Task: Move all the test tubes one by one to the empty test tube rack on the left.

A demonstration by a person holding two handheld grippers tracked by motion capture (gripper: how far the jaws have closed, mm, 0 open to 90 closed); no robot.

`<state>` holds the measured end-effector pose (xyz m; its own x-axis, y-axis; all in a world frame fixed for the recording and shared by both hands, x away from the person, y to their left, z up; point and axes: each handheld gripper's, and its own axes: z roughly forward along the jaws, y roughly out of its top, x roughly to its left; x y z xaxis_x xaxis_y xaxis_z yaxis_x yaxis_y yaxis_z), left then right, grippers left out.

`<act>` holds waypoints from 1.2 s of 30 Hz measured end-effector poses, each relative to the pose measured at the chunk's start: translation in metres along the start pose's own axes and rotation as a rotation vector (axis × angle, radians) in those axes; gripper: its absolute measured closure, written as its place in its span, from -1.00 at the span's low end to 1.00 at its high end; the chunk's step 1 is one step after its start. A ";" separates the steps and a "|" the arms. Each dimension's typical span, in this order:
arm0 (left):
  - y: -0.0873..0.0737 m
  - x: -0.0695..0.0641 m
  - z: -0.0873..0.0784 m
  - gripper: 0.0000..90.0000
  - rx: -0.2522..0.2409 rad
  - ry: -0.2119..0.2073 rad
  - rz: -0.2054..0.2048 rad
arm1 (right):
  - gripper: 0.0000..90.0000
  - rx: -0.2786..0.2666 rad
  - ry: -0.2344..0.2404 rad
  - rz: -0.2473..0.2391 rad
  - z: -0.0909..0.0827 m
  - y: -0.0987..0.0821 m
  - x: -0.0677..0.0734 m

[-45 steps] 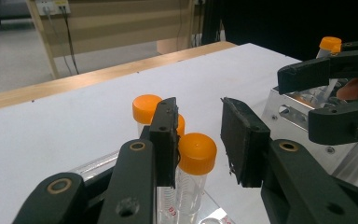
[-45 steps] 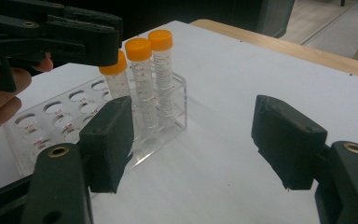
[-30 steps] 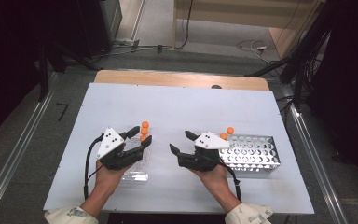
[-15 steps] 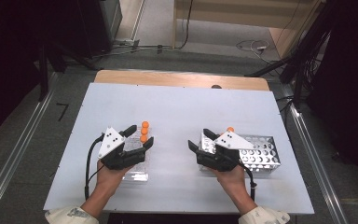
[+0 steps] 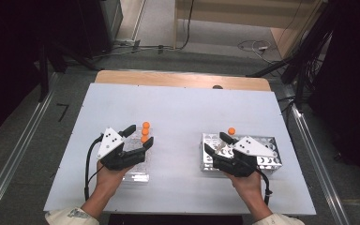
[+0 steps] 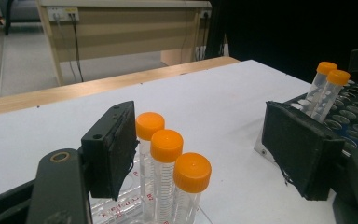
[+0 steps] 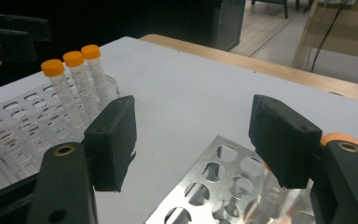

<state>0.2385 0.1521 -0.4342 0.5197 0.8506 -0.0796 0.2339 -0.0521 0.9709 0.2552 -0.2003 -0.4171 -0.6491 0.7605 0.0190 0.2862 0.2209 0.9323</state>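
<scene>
High view: found left gripper [image 5: 140, 134] at 8 o'clock on table [image 5: 183, 103], just been opening, wide, astride three tubes [image 5: 145, 132] in clear rack [image 5: 138, 174], gripping none. Found right gripper [image 5: 214, 140] at 4 o'clock over metal rack [image 5: 268, 161], wide, empty.

Left gripper view: showed tubes [image 6: 166, 145] hugging the 9 o'clock jaw.

Right gripper view: showed metal rack [image 7: 214, 179] beneath.

Judged best: centre on one tube, pinch under its cap, lift straight.

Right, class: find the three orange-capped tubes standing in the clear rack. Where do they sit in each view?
High view: the three orange-capped tubes stand left of centre.
Left gripper view: bottom centre, just right of the near jaw.
Right gripper view: upper left.
Shared landmark: the metal rack.
</scene>
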 end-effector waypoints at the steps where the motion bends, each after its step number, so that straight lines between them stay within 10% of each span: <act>1: 0.000 0.000 0.000 -0.42 0.000 0.001 -0.001 | -0.32 -0.003 -0.004 0.003 -0.002 0.000 -0.001; 36: 0.001 0.001 -0.001 -0.41 -0.004 0.002 0.000 | 0.32 0.013 -0.134 0.023 0.009 -0.047 -0.029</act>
<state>0.2381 0.1534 -0.4334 0.5183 0.8516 -0.0787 0.2308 -0.0507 0.9717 0.2667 -0.2272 -0.4651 -0.5422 0.8402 -0.0087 0.3100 0.2097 0.9273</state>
